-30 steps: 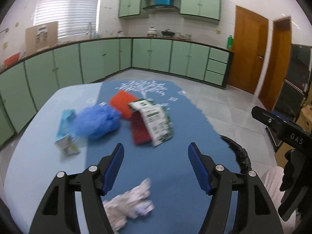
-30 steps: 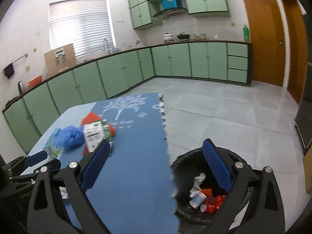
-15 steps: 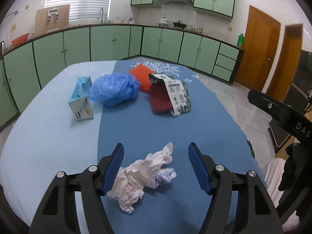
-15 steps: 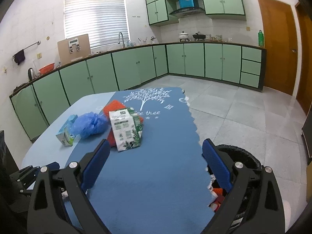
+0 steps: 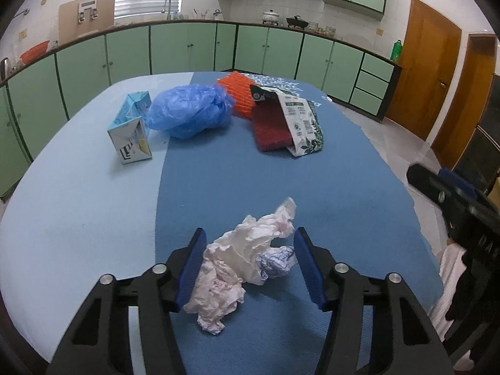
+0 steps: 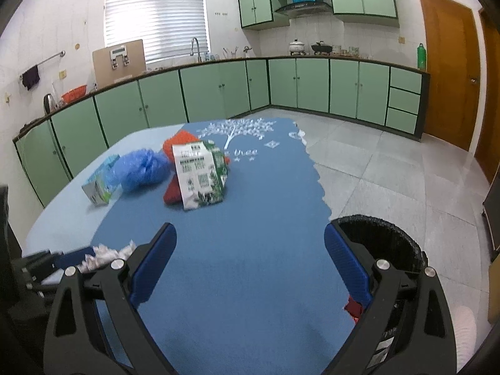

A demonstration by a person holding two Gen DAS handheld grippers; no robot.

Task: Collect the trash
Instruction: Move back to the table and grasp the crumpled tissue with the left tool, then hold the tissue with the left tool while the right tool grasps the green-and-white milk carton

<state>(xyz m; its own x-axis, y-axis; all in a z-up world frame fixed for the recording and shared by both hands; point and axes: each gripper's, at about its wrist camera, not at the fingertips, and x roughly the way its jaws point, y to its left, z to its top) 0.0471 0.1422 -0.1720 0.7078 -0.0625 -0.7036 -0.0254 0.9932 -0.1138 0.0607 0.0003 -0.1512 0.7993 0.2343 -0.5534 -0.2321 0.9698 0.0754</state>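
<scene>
Crumpled white tissue (image 5: 247, 256) (pinkish, faint blue print), between wide-spread left hand-held gripper (image 5: 250, 265), right hand-held gripper (image 6: 250, 268) gaping empty.

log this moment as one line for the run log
left tongs: open, straddling crumpled tissue | right tongs: open, empty | trash bin: beside table

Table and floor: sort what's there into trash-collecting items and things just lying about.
For the job:
- crumpled tissue, between the fingers of the open left tool
- blue plastic bag
- small milk carton
- green-and-white package
- black trash bin, beside the table
- right tool, open and empty

Just lying about:
- red and orange mats
- pots on the counter
- green bottle
</scene>
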